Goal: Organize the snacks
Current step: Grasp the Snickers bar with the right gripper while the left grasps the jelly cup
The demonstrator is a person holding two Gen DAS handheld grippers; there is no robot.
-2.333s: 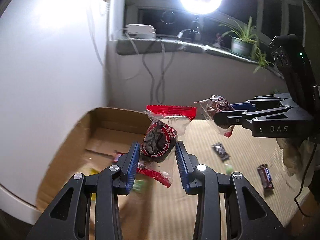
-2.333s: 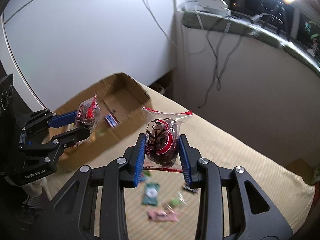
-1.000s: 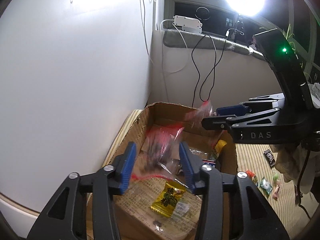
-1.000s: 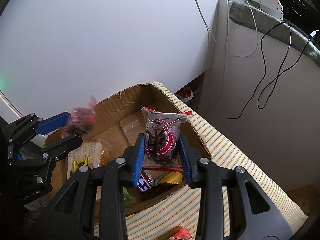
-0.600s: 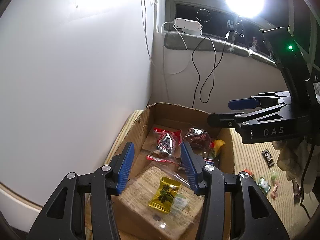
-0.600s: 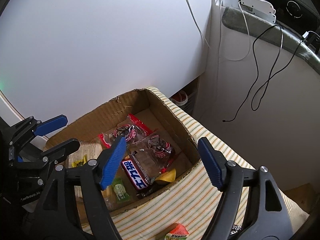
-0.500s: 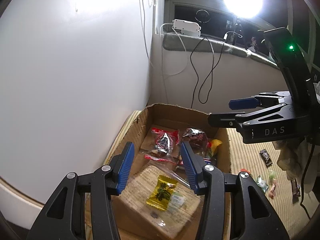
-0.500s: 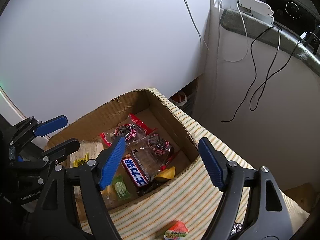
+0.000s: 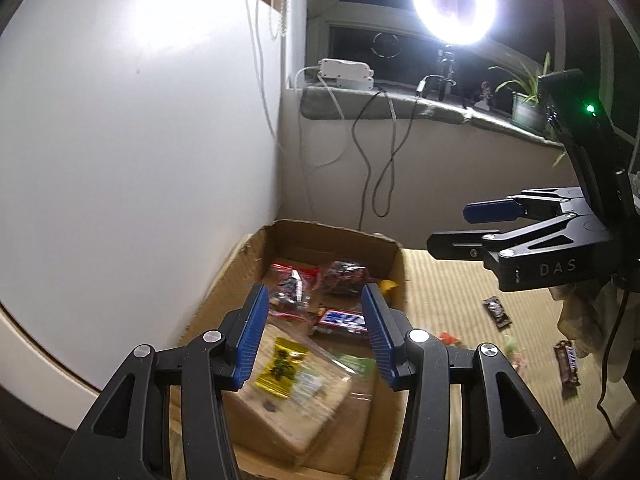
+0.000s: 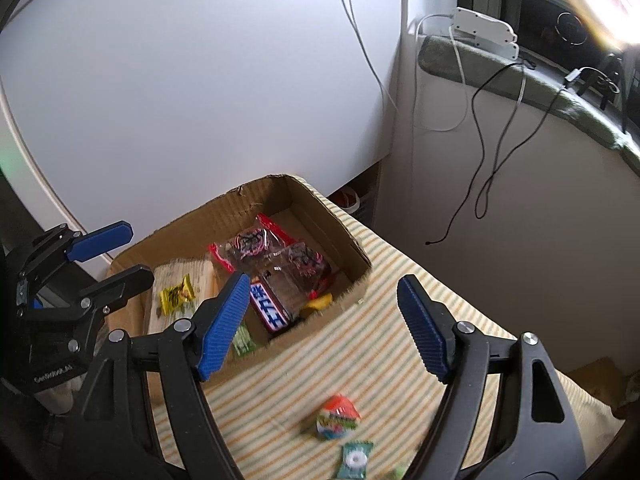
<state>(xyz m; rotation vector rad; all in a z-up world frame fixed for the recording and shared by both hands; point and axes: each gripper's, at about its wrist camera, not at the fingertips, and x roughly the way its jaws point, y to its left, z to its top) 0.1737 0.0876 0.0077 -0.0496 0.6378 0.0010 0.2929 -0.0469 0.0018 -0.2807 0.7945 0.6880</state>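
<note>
An open cardboard box (image 9: 340,232) (image 10: 344,236) stands against the white wall. Two dark snacks in clear red-edged wrappers (image 9: 294,284) (image 9: 344,278) lie inside at its far end, also visible from the right wrist (image 10: 248,242) (image 10: 306,260). Beside them lie a blue-labelled chocolate bar (image 9: 344,320) (image 10: 270,308) and a yellow candy (image 9: 282,368) (image 10: 178,288). My left gripper (image 9: 312,312) (image 10: 138,252) hovers open and empty above the box's near side. My right gripper (image 10: 322,280) (image 9: 464,228) stands wide open and empty over the box's right rim.
Loose snacks lie on the striped mat right of the box: an orange-green round pack (image 10: 338,416), a green mint (image 10: 354,458) and dark bars (image 9: 496,310) (image 9: 568,364). Cables hang from the window sill (image 9: 400,108) behind. A ring light (image 9: 454,2) glares above.
Both grippers let go of their red-wrapped snacks, which now lie in the box. The right jaws spread wide. Both grippers have drawn back and up from the box.
</note>
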